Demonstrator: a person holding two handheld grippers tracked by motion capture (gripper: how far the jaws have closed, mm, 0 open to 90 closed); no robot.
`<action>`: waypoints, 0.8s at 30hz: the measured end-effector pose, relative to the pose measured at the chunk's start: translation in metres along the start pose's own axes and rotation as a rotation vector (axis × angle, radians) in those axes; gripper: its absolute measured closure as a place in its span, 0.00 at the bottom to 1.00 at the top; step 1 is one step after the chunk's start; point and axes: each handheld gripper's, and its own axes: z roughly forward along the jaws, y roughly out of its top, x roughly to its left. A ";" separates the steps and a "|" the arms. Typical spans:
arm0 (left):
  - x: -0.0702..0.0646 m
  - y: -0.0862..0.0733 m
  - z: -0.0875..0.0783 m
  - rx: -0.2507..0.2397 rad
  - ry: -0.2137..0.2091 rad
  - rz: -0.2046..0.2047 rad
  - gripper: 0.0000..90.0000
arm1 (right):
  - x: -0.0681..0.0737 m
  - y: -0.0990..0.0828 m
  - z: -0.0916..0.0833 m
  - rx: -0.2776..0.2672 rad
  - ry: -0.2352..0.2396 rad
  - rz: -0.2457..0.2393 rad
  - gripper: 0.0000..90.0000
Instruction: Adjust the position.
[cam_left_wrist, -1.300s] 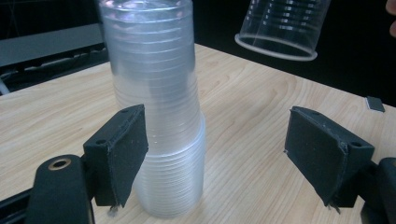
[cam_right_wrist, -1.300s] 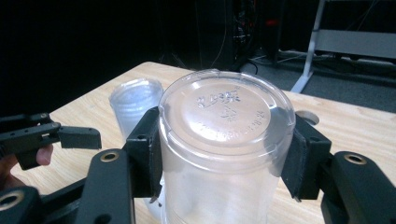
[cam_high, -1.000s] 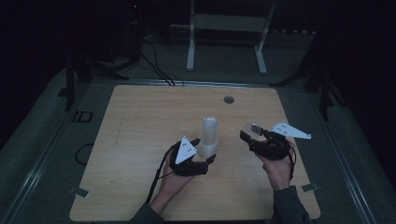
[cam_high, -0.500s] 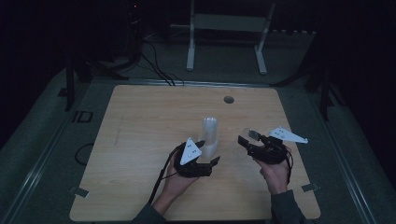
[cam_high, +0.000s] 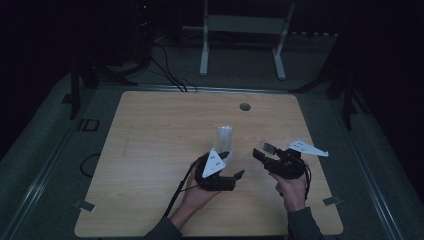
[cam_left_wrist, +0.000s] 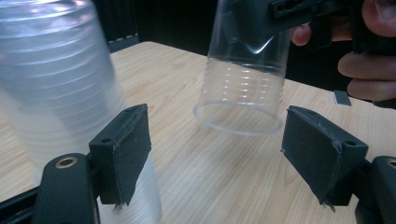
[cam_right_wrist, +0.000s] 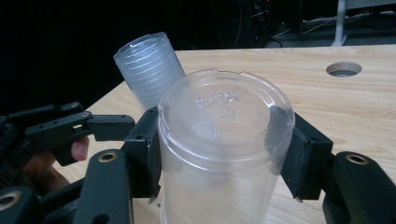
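High view, left gripper (cam_high: 239, 175) released, apparently shifted rightward, right gripper (cam_high: 263, 151) grasping clear cup (cam_right_wrist: 224, 154).

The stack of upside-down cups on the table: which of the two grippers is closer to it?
Left. The left gripper sits right beside the stack of cups, one jaw against its side, jaws open. The right gripper is off to the side, clamped on a single clear cup.

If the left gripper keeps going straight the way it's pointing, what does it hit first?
Probably the clear cup held mouth-down in the right gripper, dead ahead between the left gripper jaws. The cup stack sits just beside them.
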 end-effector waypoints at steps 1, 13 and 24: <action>0.000 0.000 0.001 -0.002 -0.002 -0.002 0.26 | 0.000 -0.001 0.000 -0.001 0.002 0.005 0.45; 0.001 0.005 0.006 -0.029 -0.029 -0.004 0.25 | 0.000 -0.007 0.002 -0.002 0.016 0.038 0.44; -0.005 0.006 0.017 -0.048 -0.047 0.006 0.25 | 0.002 -0.010 0.004 -0.010 0.064 0.078 0.44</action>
